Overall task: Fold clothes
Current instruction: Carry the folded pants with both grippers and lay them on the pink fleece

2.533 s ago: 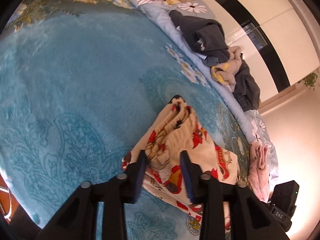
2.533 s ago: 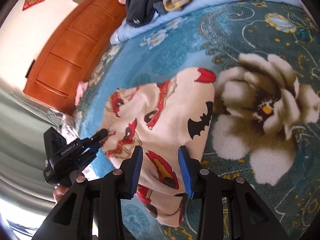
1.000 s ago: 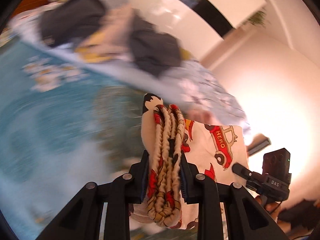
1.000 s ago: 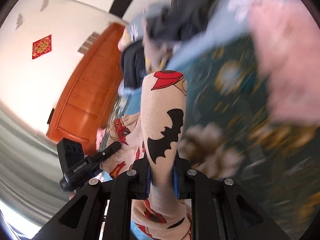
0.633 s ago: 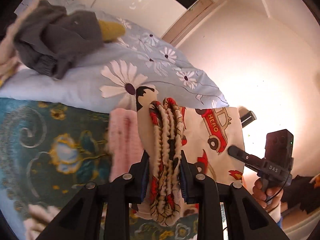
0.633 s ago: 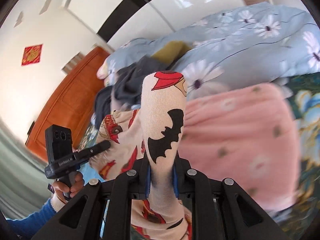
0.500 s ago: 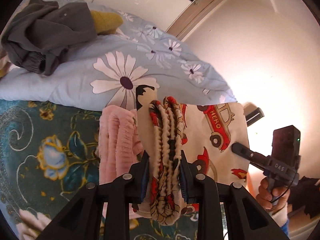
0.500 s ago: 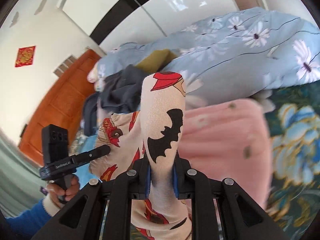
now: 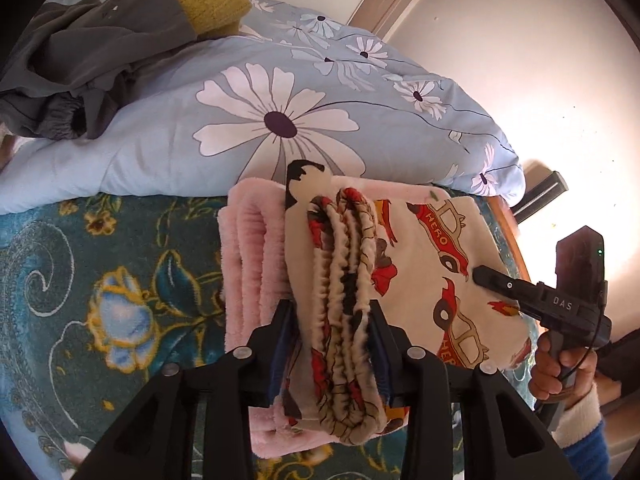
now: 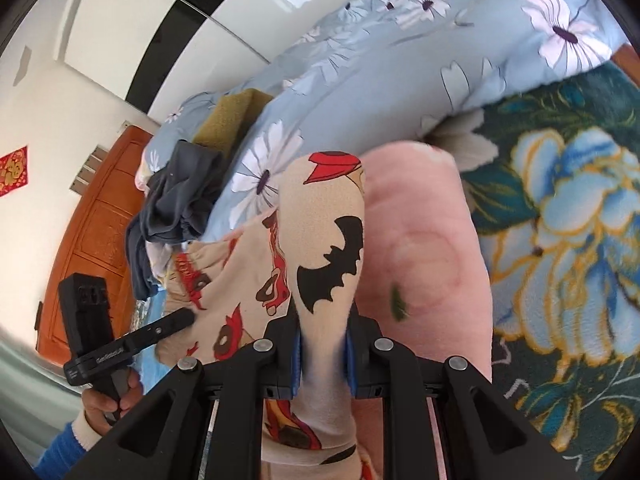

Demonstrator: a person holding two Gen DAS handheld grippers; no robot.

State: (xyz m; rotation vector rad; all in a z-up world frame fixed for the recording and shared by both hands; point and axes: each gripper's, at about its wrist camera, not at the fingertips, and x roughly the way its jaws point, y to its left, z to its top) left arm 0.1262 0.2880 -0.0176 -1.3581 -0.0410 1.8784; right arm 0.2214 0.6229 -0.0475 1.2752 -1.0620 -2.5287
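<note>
A cream garment point(image 9: 440, 248) printed with red cars and black bats lies folded on top of a folded pink garment point(image 9: 248, 260). Its bunched waistband end sits between the fingers of my left gripper point(image 9: 330, 312). Those jaws are opening, and a thin gap shows at the left pad. In the right wrist view my right gripper point(image 10: 322, 328) is shut on the other end of the cream garment point(image 10: 320, 220), over the pink garment point(image 10: 424, 248). Each view shows the opposite gripper held in a hand.
The clothes rest on a teal flowered blanket point(image 9: 100, 280). Just beyond lies a light blue daisy duvet point(image 9: 280, 120) bearing grey clothes point(image 9: 100, 40) and a yellow knit point(image 9: 212, 8). A wooden headboard point(image 10: 92, 232) stands far left in the right wrist view.
Both grippers carried the cream garment across the bed and onto the pink folded garment beside the duvet. The left jaws have widened around the waistband; the right grip is unchanged.
</note>
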